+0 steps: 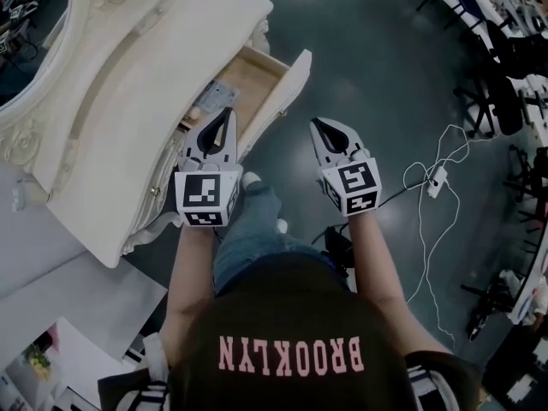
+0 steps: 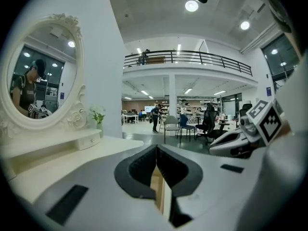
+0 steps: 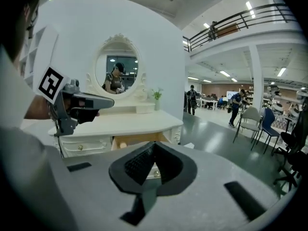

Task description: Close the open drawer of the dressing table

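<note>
As we look down in the head view, the cream dressing table (image 1: 145, 92) stands at the upper left with its oval mirror (image 1: 26, 24) at the corner. The drawer (image 1: 288, 88) is pulled well out of it over the dark floor (image 1: 385, 67), its wooden inside open to view and its pale front panel slanting toward us. We hold the left gripper (image 1: 227, 116) above the open drawer, its tips over the wooden inside and near the front panel. In the left gripper view its jaws meet at the tips with nothing gripped. The narrow strip of pale wood showing below them is probably the drawer's edge, though the sliver is too thin for us to be sure. We hold the right gripper (image 1: 318, 127) to the right of the drawer front, over bare floor and apart from the panel. In the right gripper view its jaws are likewise closed tip to tip and empty, with the drawer's front and a small metal knob (image 3: 156, 174) seen through the gap beneath them. A small grey thing (image 1: 217, 97) lies in the drawer, and we cannot tell what it is. A white cable (image 1: 432, 174) trails over the floor at the right, well apart from both grippers
</note>
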A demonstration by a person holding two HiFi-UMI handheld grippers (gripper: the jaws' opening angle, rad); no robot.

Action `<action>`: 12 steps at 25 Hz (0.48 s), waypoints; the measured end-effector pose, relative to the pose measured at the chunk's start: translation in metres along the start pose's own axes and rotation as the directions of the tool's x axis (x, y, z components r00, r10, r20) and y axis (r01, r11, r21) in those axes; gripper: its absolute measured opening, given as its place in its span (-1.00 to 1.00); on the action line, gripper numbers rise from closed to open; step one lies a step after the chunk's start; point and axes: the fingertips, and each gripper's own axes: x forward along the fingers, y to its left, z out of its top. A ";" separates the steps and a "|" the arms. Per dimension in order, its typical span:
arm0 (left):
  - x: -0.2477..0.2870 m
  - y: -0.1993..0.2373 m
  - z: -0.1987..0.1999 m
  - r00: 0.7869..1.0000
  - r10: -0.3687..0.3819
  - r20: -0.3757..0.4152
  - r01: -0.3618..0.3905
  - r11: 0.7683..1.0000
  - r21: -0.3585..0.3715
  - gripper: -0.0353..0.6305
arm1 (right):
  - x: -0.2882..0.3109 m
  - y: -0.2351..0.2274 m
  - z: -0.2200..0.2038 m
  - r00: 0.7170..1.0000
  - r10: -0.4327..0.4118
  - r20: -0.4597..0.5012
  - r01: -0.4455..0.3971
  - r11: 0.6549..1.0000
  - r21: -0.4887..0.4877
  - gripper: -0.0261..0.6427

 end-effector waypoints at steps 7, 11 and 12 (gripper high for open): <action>0.029 0.020 -0.023 0.997 0.039 -0.062 -0.041 0.998 -0.038 -0.88 | 0.056 -0.009 -0.039 0.987 0.091 -0.132 -0.089 0.996 0.020 -0.94; 0.041 0.031 -0.038 0.993 0.053 -0.104 -0.059 0.997 -0.054 -0.88 | 0.083 -0.009 -0.058 0.971 0.133 -0.200 -0.133 0.991 0.017 -0.94; 0.043 0.034 -0.040 0.992 0.058 -0.110 -0.065 0.996 -0.059 -0.88 | 0.088 -0.009 -0.063 0.965 0.142 -0.220 -0.142 0.990 0.016 -0.94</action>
